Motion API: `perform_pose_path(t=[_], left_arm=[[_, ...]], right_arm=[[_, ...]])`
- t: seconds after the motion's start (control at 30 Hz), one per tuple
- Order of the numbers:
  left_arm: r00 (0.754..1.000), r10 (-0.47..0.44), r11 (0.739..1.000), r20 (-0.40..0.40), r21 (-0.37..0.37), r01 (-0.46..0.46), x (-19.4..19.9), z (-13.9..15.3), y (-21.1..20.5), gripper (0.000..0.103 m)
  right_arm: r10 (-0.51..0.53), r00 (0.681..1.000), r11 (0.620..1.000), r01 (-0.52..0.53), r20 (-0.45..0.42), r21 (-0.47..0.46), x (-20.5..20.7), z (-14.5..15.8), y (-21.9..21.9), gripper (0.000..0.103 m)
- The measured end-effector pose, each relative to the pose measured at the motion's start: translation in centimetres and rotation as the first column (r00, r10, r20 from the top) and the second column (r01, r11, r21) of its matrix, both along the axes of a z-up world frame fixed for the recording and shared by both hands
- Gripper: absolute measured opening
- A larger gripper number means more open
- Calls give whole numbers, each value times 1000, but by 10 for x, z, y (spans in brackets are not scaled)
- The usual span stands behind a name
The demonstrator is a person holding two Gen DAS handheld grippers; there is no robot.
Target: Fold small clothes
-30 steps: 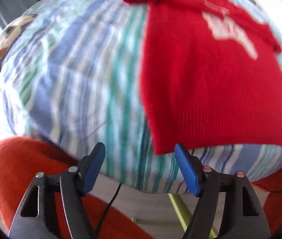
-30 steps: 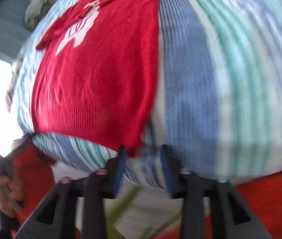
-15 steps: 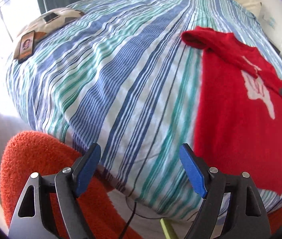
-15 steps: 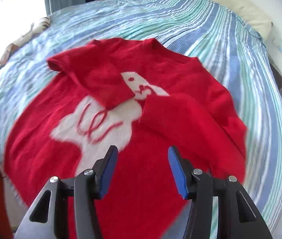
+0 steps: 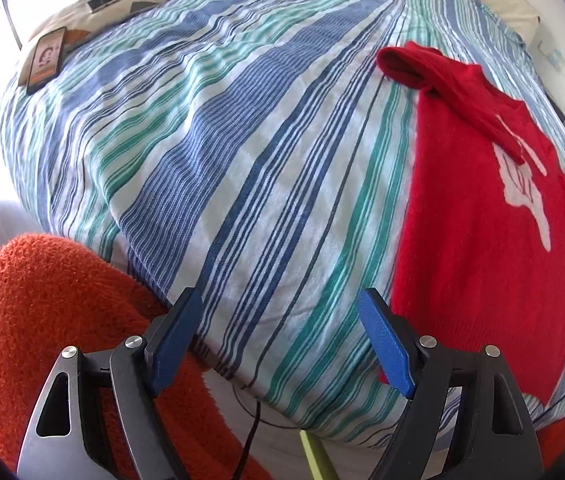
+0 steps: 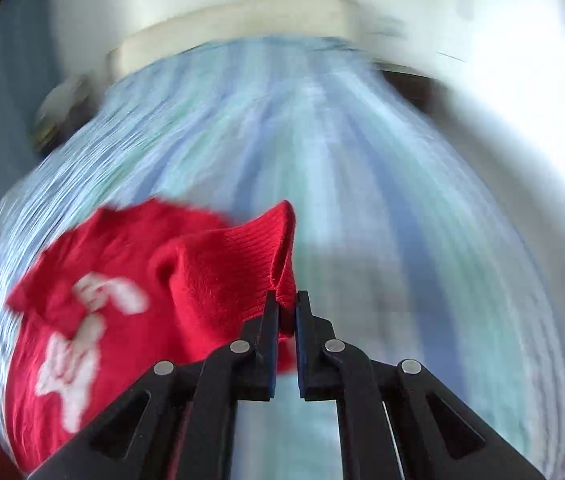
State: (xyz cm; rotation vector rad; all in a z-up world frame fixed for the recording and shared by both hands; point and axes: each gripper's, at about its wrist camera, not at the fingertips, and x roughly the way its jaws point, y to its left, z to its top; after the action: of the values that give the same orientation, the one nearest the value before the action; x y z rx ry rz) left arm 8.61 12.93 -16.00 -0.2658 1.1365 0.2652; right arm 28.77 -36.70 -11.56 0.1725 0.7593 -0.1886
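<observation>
A small red knit sweater (image 5: 478,208) with a white figure on its front lies on the striped bed, at the right of the left wrist view. My left gripper (image 5: 282,340) is open and empty over the bed's near edge, left of the sweater's hem. My right gripper (image 6: 285,304) is shut on a ribbed sleeve cuff (image 6: 278,256) of the sweater (image 6: 94,320) and holds it lifted above the bed. The right wrist view is blurred by motion.
The bed (image 5: 222,152) has a blue, green and white striped cover. A phone (image 5: 44,58) and a patterned cushion (image 5: 122,4) lie at its far left. An orange fuzzy chair (image 5: 54,312) stands below the bed's near edge. A pale headboard (image 6: 234,28) and wall lie beyond.
My right gripper went from open above the sweater's front to shut on a sleeve cuff, lifting it. My left gripper stayed open and shifted slightly.
</observation>
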Motion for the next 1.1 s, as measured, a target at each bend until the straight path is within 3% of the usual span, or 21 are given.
perform_pose_path(t=[0.13, 0.23, 0.57, 0.67, 0.77, 0.83, 0.9, 0.97, 1.03, 1.1], left_arm=[[1000, -5, 1000, 0, 28, 5, -1, 1, -4, 83], [1000, -13, 998, -10, 55, 13, -1, 2, -9, 83], [997, -69, 980, -26, 185, 73, -8, 11, -27, 83], [993, -115, 958, -28, 262, 119, -3, 25, -38, 83], [976, -217, 925, 36, 326, 193, 10, 62, -57, 83], [948, -300, 902, 104, 354, 247, 27, 96, -75, 83], [908, -384, 883, 169, 355, 308, 49, 125, -97, 90], [854, -476, 854, 209, 343, 391, 77, 141, -125, 98], [800, -573, 798, 178, 342, 495, 107, 134, -156, 98], [732, -672, 714, 109, 360, 601, 140, 108, -192, 98]], right_arm=[[-255, 966, 964, 257, -34, 73, -59, -16, -109, 7], [-351, 934, 922, 357, -68, 151, -91, -41, -151, 7], [-401, 902, 859, 432, -163, 277, -103, -115, -166, 5], [-395, 905, 873, 424, -161, 243, -100, -115, -163, 6], [-352, 926, 909, 374, -140, 186, -99, -115, -154, 11], [-329, 933, 923, 350, -145, 158, -102, -111, -147, 17], [-328, 932, 923, 350, -153, 158, -112, -104, -144, 33], [-354, 923, 908, 378, -155, 179, -129, -94, -140, 42], [-349, 927, 902, 372, -134, 220, -149, -79, -128, 43], [-313, 947, 907, 322, -79, 271, -172, -63, -110, 45]])
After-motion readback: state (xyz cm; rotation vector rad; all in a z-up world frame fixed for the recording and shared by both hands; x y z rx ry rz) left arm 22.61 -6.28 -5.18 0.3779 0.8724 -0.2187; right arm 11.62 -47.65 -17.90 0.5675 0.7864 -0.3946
